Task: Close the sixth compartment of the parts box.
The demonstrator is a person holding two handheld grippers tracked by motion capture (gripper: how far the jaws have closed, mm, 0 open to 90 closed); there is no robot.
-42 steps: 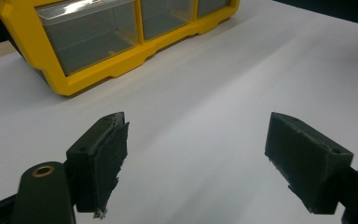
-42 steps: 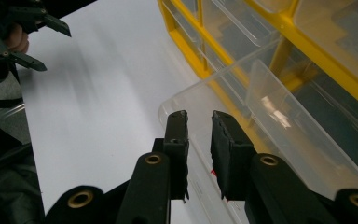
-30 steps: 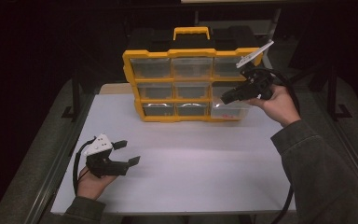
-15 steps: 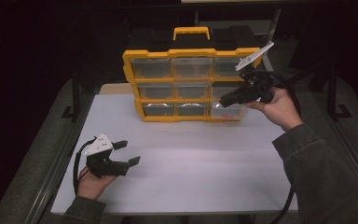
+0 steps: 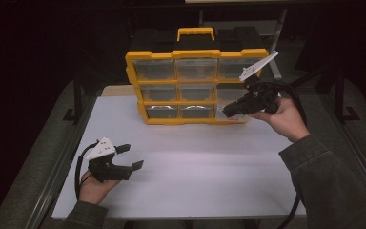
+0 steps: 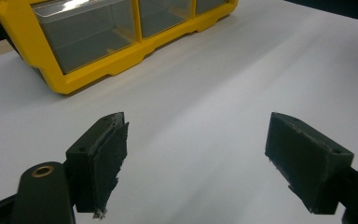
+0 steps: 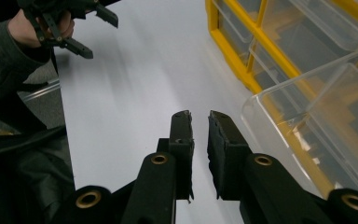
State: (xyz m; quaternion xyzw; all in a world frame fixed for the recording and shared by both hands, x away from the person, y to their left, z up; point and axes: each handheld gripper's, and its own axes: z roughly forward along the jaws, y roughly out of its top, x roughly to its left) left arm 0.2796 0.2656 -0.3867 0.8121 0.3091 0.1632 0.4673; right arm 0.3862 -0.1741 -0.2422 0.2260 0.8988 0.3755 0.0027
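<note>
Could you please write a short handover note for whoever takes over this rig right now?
Left gripper: open, holding nothing, low over the white tabletop at the near left.
Right gripper: jaws have just been closing and stand nearly together, nothing between them, beside the bottom right clear drawer.
Yellow organiser: upright at the far edge of the tabletop.
Done: that drawer is pulled partway out of the organiser.
Left: probably finish with this drawer; its contents cannot be made out.
</note>
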